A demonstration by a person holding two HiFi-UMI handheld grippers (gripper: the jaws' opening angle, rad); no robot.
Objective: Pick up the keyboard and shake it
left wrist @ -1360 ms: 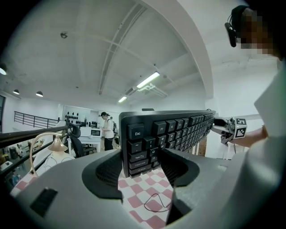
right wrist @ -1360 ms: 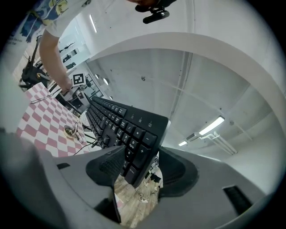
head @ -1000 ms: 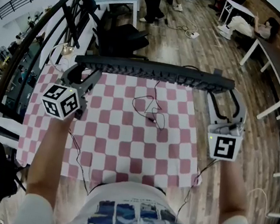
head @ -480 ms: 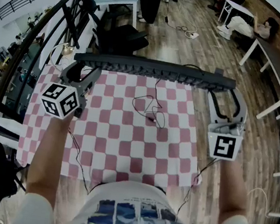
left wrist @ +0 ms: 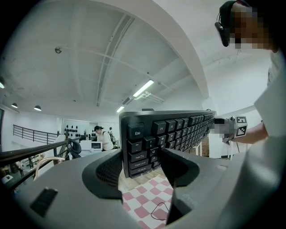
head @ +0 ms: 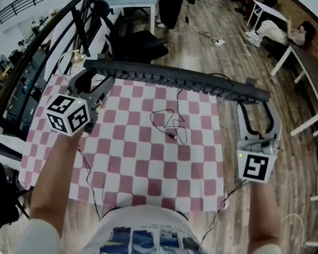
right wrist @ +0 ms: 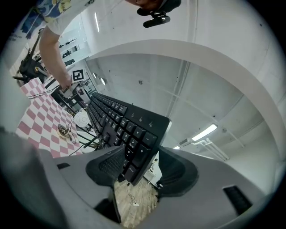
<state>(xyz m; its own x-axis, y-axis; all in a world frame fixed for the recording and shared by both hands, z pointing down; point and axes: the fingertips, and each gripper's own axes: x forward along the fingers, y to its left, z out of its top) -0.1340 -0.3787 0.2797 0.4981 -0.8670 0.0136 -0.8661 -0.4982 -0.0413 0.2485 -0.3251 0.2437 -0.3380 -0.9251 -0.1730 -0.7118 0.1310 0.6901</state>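
The keyboard spans the whole gap between the left gripper and the right gripper. It fills both sets of jaws and bars the way straight ahead at that height. Below it, between the grippers, the checkered table lies open, crossed only by a thin looped cable under the keyboard's middle. Ahead of the left gripper, a dark railing and a black office chair crowd the far side. Outward of the right gripper there is only wooden floor.
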